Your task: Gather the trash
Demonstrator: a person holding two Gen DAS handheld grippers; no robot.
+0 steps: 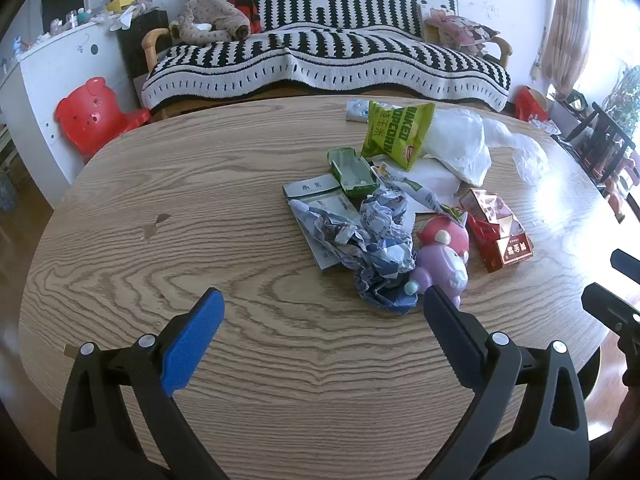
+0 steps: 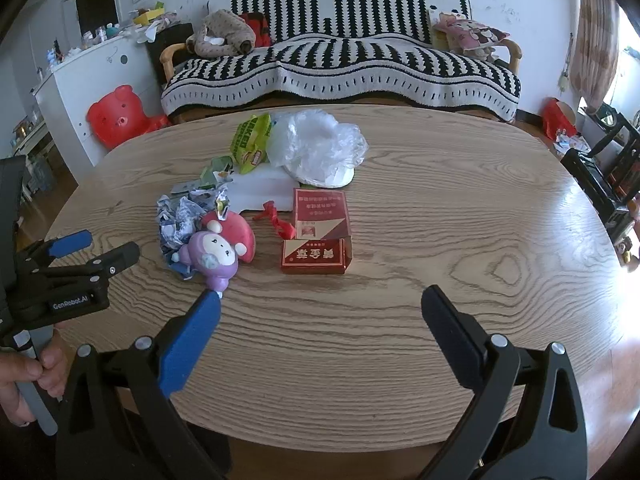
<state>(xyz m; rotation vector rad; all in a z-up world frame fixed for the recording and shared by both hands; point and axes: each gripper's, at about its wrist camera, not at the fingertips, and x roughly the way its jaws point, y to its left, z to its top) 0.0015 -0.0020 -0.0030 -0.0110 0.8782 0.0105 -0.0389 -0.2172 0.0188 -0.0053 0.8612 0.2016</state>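
Left wrist view: the trash pile (image 1: pixel 400 208) runs lengthwise away toward the sofa (image 1: pixel 328 52), right of the bench (image 1: pixel 200 208) centre. The left gripper (image 1: pixel 320 300) hovers level just before it, jaws wide apart, holding nothing.

Right wrist view: the red carton (image 2: pixel 316 240) points at the sofa (image 2: pixel 340 60). The right gripper (image 2: pixel 320 300) hovers just short of it, jaws wide, holding nothing.
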